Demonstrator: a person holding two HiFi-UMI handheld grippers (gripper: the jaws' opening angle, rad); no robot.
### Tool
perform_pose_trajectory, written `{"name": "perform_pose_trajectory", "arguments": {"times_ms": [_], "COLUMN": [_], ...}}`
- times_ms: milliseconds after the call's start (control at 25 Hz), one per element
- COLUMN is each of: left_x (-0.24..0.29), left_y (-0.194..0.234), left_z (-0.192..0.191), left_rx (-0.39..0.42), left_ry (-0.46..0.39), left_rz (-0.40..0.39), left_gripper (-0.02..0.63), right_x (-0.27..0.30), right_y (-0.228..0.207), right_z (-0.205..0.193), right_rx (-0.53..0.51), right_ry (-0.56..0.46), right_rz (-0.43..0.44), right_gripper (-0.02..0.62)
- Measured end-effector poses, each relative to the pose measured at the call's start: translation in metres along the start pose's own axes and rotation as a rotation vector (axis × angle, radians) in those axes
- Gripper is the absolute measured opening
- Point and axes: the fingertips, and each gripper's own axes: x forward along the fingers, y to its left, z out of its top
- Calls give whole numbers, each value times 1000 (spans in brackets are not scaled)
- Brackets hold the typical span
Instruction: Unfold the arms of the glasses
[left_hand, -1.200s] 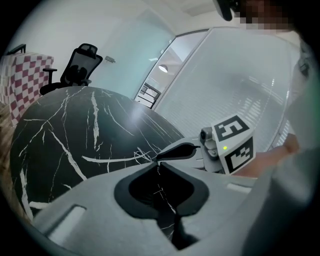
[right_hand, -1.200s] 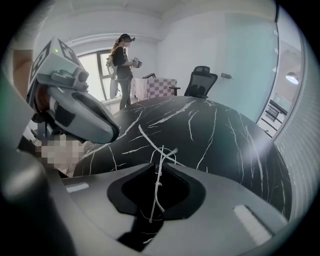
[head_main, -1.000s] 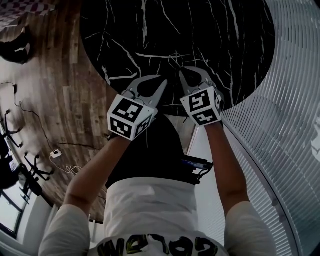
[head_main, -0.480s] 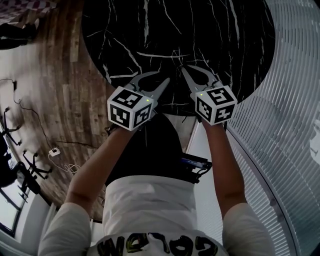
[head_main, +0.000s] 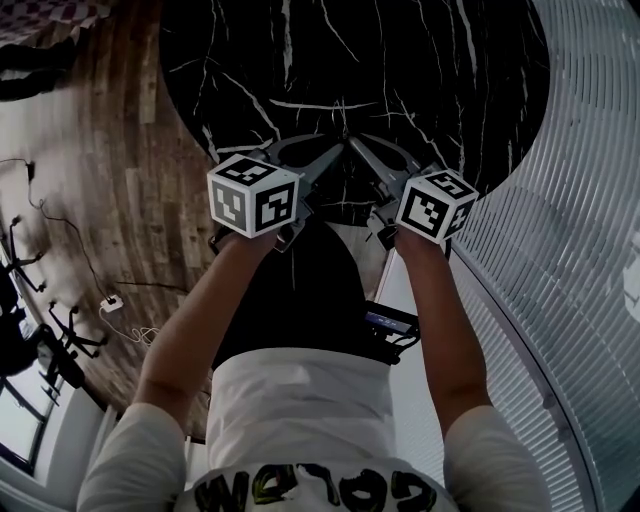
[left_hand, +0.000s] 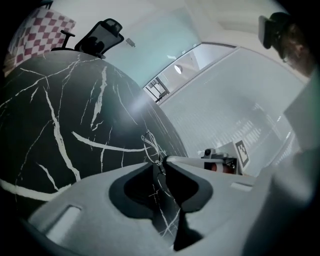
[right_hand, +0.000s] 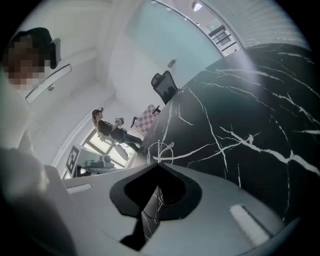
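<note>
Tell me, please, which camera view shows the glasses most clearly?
The right gripper view: the glasses show a round wire rim against the dark table, just beyond the right tongs. The left gripper view shows only thin tangled wires; the head view shows hardly anything.

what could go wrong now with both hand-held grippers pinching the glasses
1. The glasses are thin wire, pinched only at the very tips of the left hand-held gripper and right hand-held gripper; twisting apart could bend the frame.
2. So small a hold might slip, dropping them on the marble table.
</note>
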Motion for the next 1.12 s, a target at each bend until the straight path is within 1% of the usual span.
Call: {"name": "perform_pose_trajectory", "arguments": {"times_ms": [120,200,240,280,320,480,560,640,720,760,840,880,920,1000,1040,1080,1120], "left_x": [2,3,4,5,5,4,4,3,2,1,0,-1,-2,-2,-2,-2,-2], "left_y": [-1,-1,0,0,2,6,8,8,8,7,7,7,6,7,8,9,11], "left_z": [2,0,0,-1,0,0,-1,-1,-1,-1,-1,0,1,3,4,5,6], "left_rx": [-36,-48,-48,-49,-52,-68,-50,-13,38,65,112,129,140,140,135,129,125], "left_ry": [0,11,15,18,18,21,36,60,90,104,123,128,130,126,123,120,119], "left_rz": [-25,-28,-23,-17,-12,13,42,78,119,139,172,185,194,204,207,210,213], "left_gripper": [83,81,68,36,25,11,11,9,9,9,11,9,10,10,9,9,11], "right_x": [0,0,-1,-1,0,2,3,3,2,0,-2,-4,-5,-8,-8,-8,-8], "right_y": [0,0,0,0,1,3,4,5,7,9,12,14,15,18,21,24,26], "right_z": [-4,-5,-6,-6,-6,-7,-7,-8,-7,-6,-1,1,2,1,-3,-8,-16], "right_rx": [28,37,41,45,49,49,37,0,-51,-78,-160,-236,-338,-557,-639,-693,-725], "right_ry": [-2,-3,-2,-3,-5,-8,-3,10,27,34,56,78,108,186,225,262,296], "right_rz": [23,30,35,41,47,56,46,23,-2,-14,-47,-77,-116,-188,-202,-204,-201], "right_gripper": [5,3,3,3,5,5,6,9,44,61,67,69,67,66,63,57,57]}}
